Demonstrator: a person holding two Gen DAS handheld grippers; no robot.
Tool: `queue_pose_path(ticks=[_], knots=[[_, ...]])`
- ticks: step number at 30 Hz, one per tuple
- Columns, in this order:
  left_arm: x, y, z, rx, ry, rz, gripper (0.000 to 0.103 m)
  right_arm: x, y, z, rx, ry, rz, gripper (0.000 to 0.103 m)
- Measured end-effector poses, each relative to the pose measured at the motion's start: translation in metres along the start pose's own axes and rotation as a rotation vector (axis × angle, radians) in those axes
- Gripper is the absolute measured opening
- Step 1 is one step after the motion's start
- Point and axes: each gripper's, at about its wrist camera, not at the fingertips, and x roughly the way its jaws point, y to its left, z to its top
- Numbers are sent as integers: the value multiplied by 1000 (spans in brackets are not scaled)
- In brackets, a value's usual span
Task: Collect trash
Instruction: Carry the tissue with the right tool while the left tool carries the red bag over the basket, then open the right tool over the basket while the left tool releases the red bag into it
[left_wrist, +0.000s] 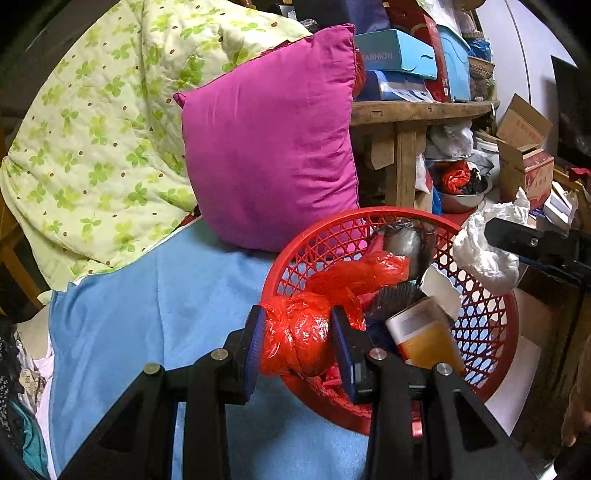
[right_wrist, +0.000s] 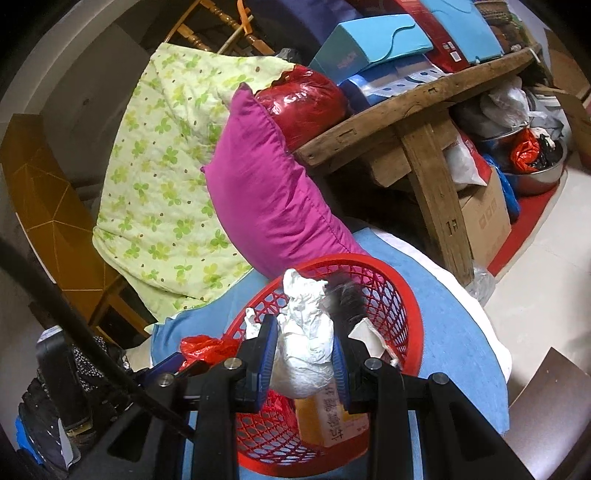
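Observation:
A red mesh basket (left_wrist: 491, 325) sits on a blue sheet and also shows in the right wrist view (right_wrist: 402, 302). It holds an orange carton (left_wrist: 428, 339), a silvery wrapper (left_wrist: 404, 242) and other scraps. My left gripper (left_wrist: 299, 339) is shut on a crumpled red plastic bag (left_wrist: 295, 343) over the basket's near rim. My right gripper (right_wrist: 304, 362) is shut on a crumpled white paper wad (right_wrist: 303, 347) above the basket; the wad also shows in the left wrist view (left_wrist: 484, 251).
A magenta pillow (left_wrist: 269, 147) and a green-patterned quilt (left_wrist: 99, 147) lie behind the basket. A wooden table (left_wrist: 417, 110) stacked with boxes stands to the right, with a metal bowl (left_wrist: 461, 195) and cardboard boxes (left_wrist: 524, 158) under and beside it.

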Motion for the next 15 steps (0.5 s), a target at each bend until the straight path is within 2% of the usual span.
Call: queue_pose_path(ticks=[15], knots=[[18,6,7,-13,-23,-76,40,32,9,7,-38,33,-58,32]])
